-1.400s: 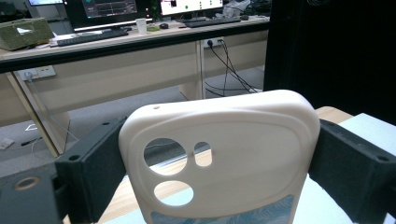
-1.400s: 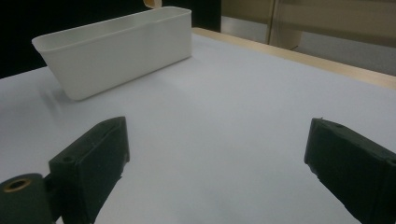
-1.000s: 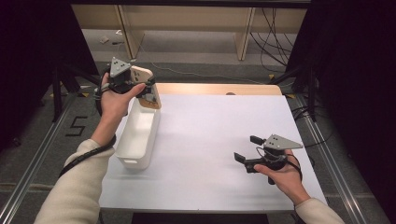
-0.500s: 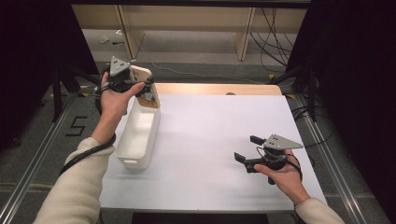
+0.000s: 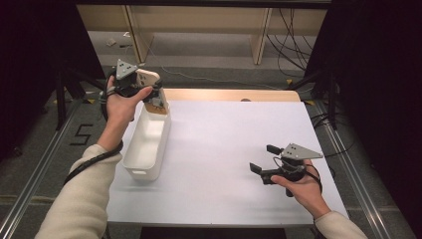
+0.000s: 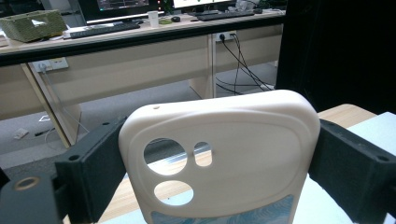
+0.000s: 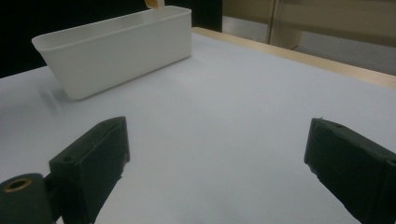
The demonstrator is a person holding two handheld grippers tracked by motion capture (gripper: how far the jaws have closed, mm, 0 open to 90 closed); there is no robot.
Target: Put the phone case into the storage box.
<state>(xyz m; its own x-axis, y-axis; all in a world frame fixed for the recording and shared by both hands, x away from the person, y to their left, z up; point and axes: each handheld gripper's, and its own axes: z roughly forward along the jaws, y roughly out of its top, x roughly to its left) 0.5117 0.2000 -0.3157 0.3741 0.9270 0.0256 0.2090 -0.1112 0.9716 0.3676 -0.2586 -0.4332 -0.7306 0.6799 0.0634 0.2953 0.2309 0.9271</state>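
A cream phone case (image 6: 219,140) with round camera cut-outs and a blue patterned lower edge stands upright between the jaws of my left gripper (image 6: 219,163). That gripper is shut on the case's two sides. In the high view my left gripper (image 5: 151,92) holds the phone case (image 5: 149,77) just above the far end of a long white bin (image 5: 142,172). My right gripper (image 5: 263,158) rests low over the table at the front right, open, with nothing between its jaws. The right gripper view has my right gripper (image 7: 215,158) facing the white bin (image 7: 116,46), which is a good way off.
The white table top (image 5: 229,134) has a wooden strip (image 5: 224,94) along its far edge. Beyond it are desk legs and cables on the floor. Black curtains flank both sides.
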